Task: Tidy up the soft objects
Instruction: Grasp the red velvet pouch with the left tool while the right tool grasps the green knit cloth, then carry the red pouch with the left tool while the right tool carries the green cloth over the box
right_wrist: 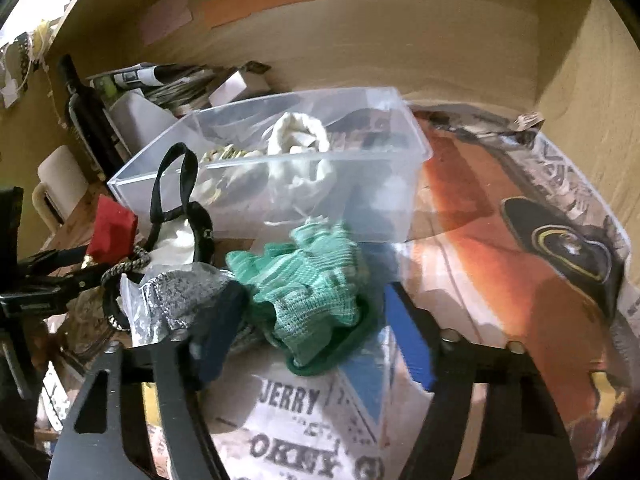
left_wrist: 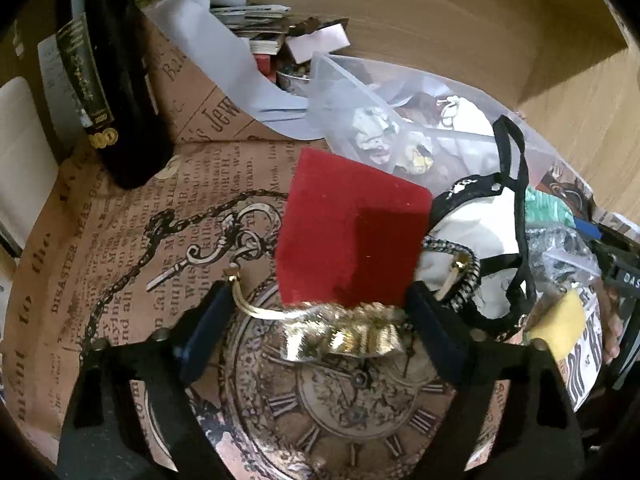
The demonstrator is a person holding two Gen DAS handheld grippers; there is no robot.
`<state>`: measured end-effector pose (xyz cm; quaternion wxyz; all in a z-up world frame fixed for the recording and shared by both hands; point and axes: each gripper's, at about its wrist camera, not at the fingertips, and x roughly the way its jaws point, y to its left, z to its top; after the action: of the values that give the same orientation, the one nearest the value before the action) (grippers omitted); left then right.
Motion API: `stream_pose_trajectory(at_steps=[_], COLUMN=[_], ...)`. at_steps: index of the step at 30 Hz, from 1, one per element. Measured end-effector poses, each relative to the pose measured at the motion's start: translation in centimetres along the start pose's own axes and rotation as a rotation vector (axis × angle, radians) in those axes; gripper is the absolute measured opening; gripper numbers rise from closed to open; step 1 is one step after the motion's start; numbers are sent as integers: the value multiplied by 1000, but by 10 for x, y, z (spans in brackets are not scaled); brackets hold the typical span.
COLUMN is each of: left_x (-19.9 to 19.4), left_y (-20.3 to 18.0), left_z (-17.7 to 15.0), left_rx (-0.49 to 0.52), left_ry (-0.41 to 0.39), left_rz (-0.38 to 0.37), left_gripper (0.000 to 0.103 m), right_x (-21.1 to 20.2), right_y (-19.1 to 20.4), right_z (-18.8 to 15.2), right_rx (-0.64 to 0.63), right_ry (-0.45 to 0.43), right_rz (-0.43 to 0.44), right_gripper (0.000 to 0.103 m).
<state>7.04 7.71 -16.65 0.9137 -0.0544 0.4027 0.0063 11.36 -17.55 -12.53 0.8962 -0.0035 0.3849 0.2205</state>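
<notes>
A red velvet pouch [left_wrist: 352, 232] with a gold drawstring top lies on the newspaper-print paper [left_wrist: 120, 248]. It sits between the fingers of my left gripper [left_wrist: 320, 320], which stand a little apart from it, open. The pouch [right_wrist: 112, 232] also shows at the left of the right wrist view. A green knit glove [right_wrist: 308, 288] lies between the blue-padded fingers of my right gripper [right_wrist: 316, 332]; I see no firm press on it. Behind it stands a clear plastic box [right_wrist: 400, 184] holding a white cloth pouch [right_wrist: 298, 140]. A white bag with black straps [left_wrist: 480, 232] lies between the two grippers.
A dark wine bottle [left_wrist: 108, 80] stands at the back left beside stacked papers [left_wrist: 256, 20]. A grey knit item in a plastic bag [right_wrist: 180, 296] lies left of the green glove. A pale mug [right_wrist: 56, 184] is at far left. Wooden walls close the back and right.
</notes>
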Motion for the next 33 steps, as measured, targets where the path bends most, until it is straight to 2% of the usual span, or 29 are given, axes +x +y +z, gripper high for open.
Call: stream_pose_trajectory(at_steps=[2,5,8,15,26,33], left_x=[0,-1,-2,-8,-60,-87], left_y=[-2,-3,-5,-11,-5,-16], left_z=[-1,-2,-2,-3,7,33], left_rx=[7,19,30,55,36,59], left_ry=[-3,-7,-8,-19,-141,-248], left_rz=[-7,-9,-36,-44,-33,-40], left_gripper=[76,65,48,26,23,23], right_x=[1,1,0,-8,-41,-71], right_y=[1,3,3,1,-2,2], right_z=[-1,-2,-1,2,12,28], right_rx=[0,-4,-4,4,3,-5], right_ry=[5,2,-5,-41,-151,-263], right_rz=[8,3,1,-8,-25,-23], right_gripper=[53,47,39,29,27,27])
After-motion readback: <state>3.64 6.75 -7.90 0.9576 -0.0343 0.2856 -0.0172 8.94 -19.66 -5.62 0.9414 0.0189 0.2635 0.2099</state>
